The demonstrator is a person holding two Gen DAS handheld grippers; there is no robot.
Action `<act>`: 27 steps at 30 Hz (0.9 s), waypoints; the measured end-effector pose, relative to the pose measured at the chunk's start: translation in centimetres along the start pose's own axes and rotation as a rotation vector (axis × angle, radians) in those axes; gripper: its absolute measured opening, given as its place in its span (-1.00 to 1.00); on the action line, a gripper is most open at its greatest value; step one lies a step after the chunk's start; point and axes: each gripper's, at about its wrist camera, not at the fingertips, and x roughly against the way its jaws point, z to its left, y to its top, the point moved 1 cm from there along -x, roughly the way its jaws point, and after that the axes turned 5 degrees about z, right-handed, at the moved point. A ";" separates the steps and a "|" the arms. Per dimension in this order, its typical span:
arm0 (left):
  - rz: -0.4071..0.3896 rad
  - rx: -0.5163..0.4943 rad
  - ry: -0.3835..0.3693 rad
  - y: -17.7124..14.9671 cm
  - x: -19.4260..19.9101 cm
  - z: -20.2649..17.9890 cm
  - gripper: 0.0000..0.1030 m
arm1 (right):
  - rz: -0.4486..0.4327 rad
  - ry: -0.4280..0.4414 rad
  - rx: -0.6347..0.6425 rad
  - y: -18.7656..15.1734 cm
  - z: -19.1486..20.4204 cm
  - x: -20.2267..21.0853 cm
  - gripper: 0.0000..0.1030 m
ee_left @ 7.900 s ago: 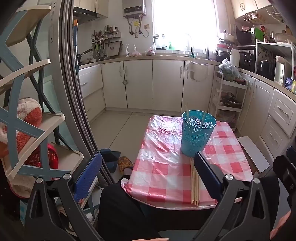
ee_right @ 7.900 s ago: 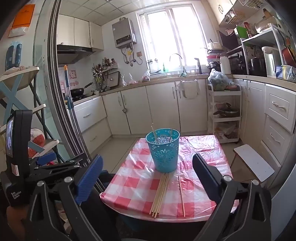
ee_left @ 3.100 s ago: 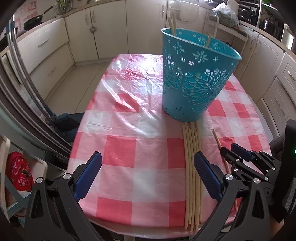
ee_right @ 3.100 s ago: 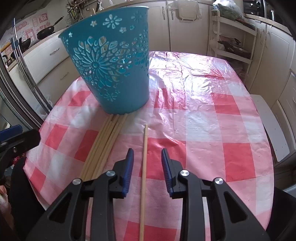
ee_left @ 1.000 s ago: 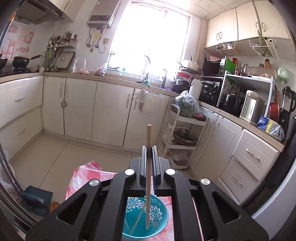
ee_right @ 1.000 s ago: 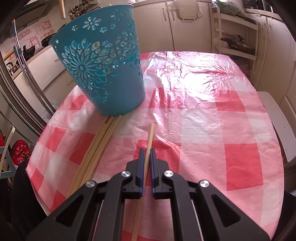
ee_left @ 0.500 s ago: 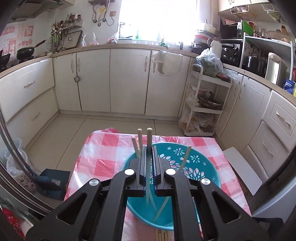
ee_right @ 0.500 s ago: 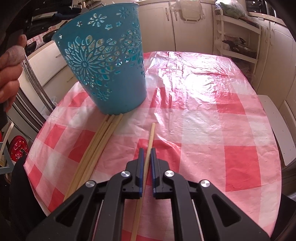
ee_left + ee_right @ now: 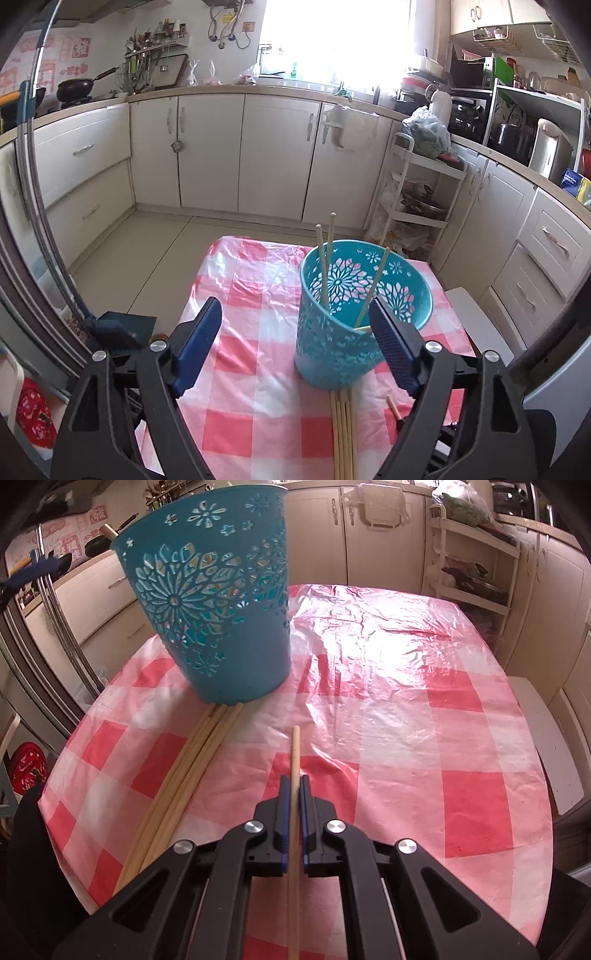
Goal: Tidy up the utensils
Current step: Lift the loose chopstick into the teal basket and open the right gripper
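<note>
Meanwhile left tongs (image 9: 295,332) gape above the bucket (image 9: 332,347); right tongs (image 9: 292,808) pinch a chopstick (image 9: 295,753) mid-table.

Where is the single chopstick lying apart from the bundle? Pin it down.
In the right wrist view, the single chopstick is clamped in the right hand-held gripper, right of the chopstick bundle, pointing toward the teal basket.

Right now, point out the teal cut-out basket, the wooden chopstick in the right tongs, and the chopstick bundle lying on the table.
teal cut-out plastic basket (image 9: 221,627), right wrist view, front wall.
single wooden chopstick (image 9: 294,753), right wrist view, shaft ahead of tongs.
bundle of wooden chopsticks (image 9: 184,775), right wrist view, mid-length.
</note>
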 end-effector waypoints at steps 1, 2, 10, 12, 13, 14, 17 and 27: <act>0.012 0.004 -0.002 -0.8 0.4 0.3 0.61 | -0.005 0.022 -0.019 0.0 -0.3 0.5 -0.89; 0.025 0.006 -0.002 -1.5 0.6 0.7 0.64 | -0.020 0.049 -0.039 0.1 -0.5 1.3 -0.89; 0.109 0.009 0.073 -4.7 0.5 2.0 0.67 | -0.191 0.174 -0.067 1.2 0.2 8.0 -0.89; 0.113 -0.001 0.091 -4.9 0.6 1.9 0.67 | -0.229 0.194 -0.074 1.7 0.3 9.5 -0.89; 0.115 -0.005 0.091 -4.9 0.6 1.8 0.67 | -0.244 0.205 -0.077 2.0 0.3 10.1 -0.89; 0.118 -0.008 0.091 -5.0 0.6 1.7 0.67 | -0.264 0.218 -0.079 2.5 0.5 10.9 -0.89; 0.128 -0.014 0.089 -5.2 0.7 1.5 0.67 | -0.322 0.254 -0.073 4.0 1.1 12.9 -0.89; 0.151 0.036 0.070 -6.1 1.1 2.6 0.72 | -0.543 0.318 -0.052 12.3 4.0 16.0 -0.89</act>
